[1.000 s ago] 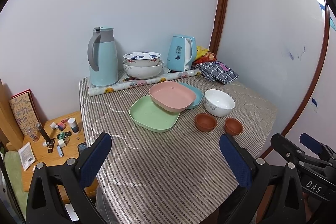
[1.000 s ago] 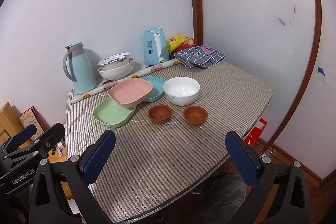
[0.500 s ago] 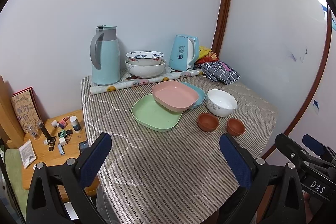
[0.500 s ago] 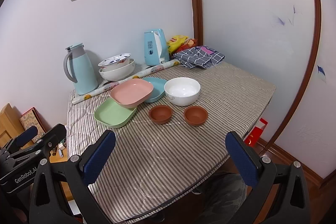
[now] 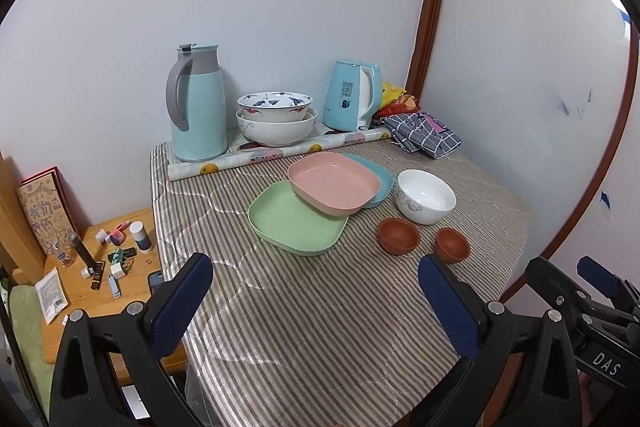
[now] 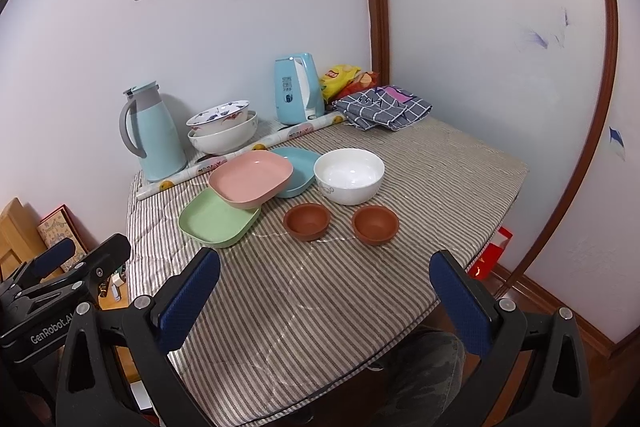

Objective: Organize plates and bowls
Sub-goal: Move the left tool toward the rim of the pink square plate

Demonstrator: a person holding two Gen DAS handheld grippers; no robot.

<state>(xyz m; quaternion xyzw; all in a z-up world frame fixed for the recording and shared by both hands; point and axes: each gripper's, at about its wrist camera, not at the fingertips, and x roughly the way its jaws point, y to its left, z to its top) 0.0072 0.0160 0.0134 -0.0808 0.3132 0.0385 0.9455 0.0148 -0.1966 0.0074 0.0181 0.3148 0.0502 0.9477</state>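
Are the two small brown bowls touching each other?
Apart. The right wrist view shows striped tablecloth plainly between the left brown bowl and the right brown bowl; the left wrist view shows the same gap.

A pale blue thermos jug with a grey handle [image 5: 198, 105] stood at the far left of the striped tablecloth [image 5: 320, 327]. A light blue electric kettle [image 5: 352, 95] stood far right, beside a folded grey checked cloth [image 5: 424, 135].
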